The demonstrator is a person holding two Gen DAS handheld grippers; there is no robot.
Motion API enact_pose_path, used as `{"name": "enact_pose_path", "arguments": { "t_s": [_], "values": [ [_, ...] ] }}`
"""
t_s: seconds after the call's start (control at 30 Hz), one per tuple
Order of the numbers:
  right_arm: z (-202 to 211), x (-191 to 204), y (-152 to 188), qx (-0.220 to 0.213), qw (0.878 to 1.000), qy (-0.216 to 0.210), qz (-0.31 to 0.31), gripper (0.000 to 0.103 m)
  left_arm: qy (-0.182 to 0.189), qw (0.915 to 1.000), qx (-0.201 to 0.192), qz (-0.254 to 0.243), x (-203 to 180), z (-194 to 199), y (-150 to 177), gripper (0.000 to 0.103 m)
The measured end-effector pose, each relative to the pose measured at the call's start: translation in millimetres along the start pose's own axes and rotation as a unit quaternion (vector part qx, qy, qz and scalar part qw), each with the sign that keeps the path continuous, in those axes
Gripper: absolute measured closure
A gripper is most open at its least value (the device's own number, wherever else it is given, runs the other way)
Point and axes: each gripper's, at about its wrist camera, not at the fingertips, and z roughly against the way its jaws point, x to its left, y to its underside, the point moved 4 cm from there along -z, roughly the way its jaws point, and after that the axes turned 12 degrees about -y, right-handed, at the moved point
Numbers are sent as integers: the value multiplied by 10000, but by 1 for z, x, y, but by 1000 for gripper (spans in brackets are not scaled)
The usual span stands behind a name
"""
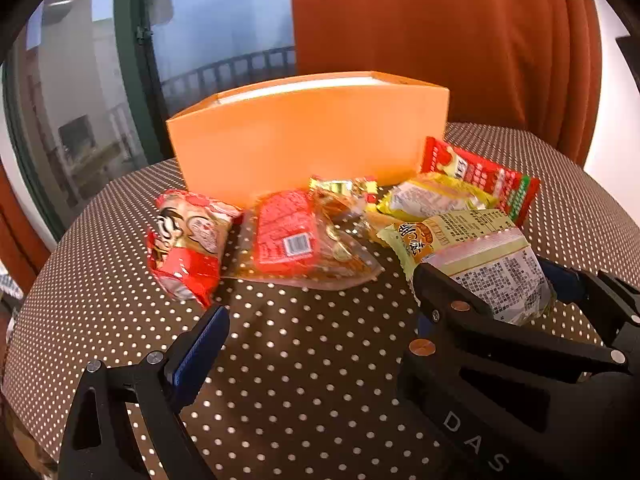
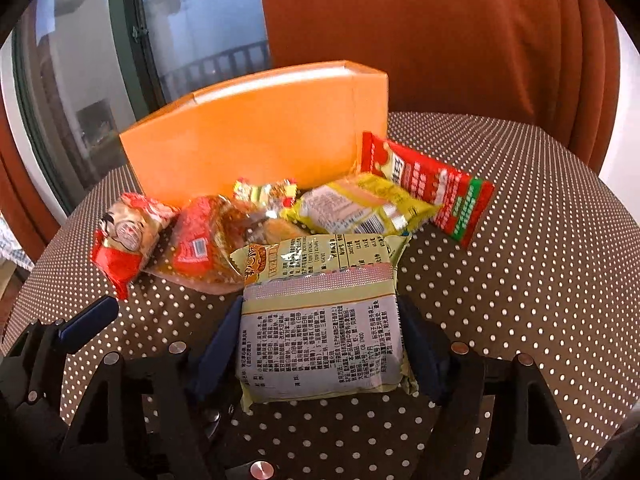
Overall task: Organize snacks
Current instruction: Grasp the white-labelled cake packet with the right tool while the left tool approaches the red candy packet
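The pale green packet (image 2: 320,320) lies printed side up at the near edge of the snack pile, between the blue pads (image 2: 216,344) of the right gripper (image 2: 320,344), which press its two long sides: a grip on the packet. At its 12 o'clock sits a yellow packet (image 2: 360,208), and beyond that, at about 1 o'clock, a red packet (image 2: 432,188) leans by the orange box (image 2: 248,144). At 10 o'clock lies a clear bag (image 2: 208,248) with a red label, and farther toward 9 o'clock a red and white packet (image 2: 128,240). A small gold packet (image 2: 264,192) rests against the box front. All stand on a brown dotted table (image 2: 500,280). The left gripper (image 1: 320,320) hangs over bare cloth at the pile's 7 o'clock, fingers wide apart with nothing between them.
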Motion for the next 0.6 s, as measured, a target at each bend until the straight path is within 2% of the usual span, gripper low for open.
{"name": "enact_pose_path", "arguments": {
  "t_s": [0.1,0.23,0.6],
  "values": [
    [0,7,-4,-51,10000,-77,32,26,-26,9999,10,97,9,0,-5,8],
    [-4,20,-19,-112,9997,-157,173,25,-75,9998,-41,157,17,4,-10,15],
    [-17,48,-53,-424,9971,-595,232,26,-500,9979,-384,113,51,-2,-50,13]
  ]
}}
